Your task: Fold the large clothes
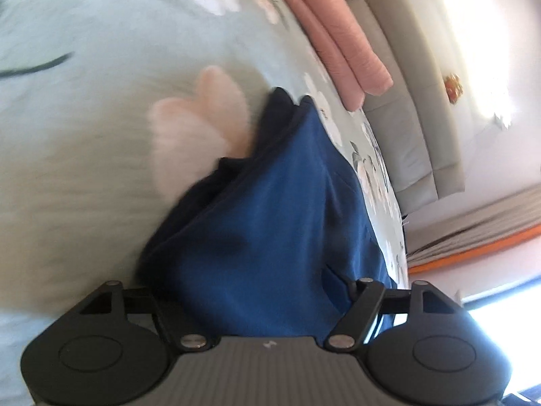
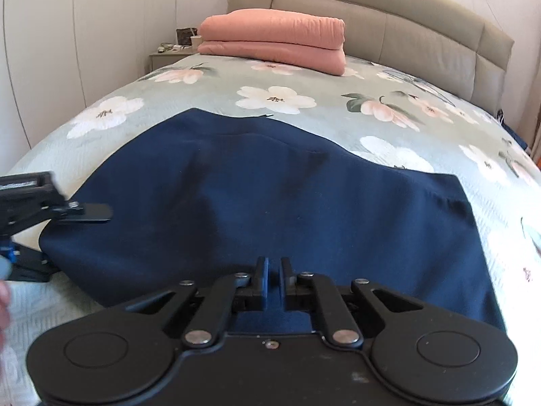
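A large navy blue garment (image 2: 270,203) lies spread on the floral bedspread (image 2: 389,125). My right gripper (image 2: 274,270) sits at its near edge, jaws nearly together with blue cloth showing between them. My left gripper (image 2: 88,211) shows at the garment's left edge, one finger over the cloth and the other below. In the tilted, blurred left wrist view the blue garment (image 1: 270,220) runs between the wide-spread finger arms and hides the fingertips.
A folded pink blanket (image 2: 274,39) lies near the padded grey headboard (image 2: 422,23). A bedside table (image 2: 169,52) with small items stands at the back left, beside white wardrobe doors (image 2: 67,34). The blanket also shows in the left wrist view (image 1: 338,34).
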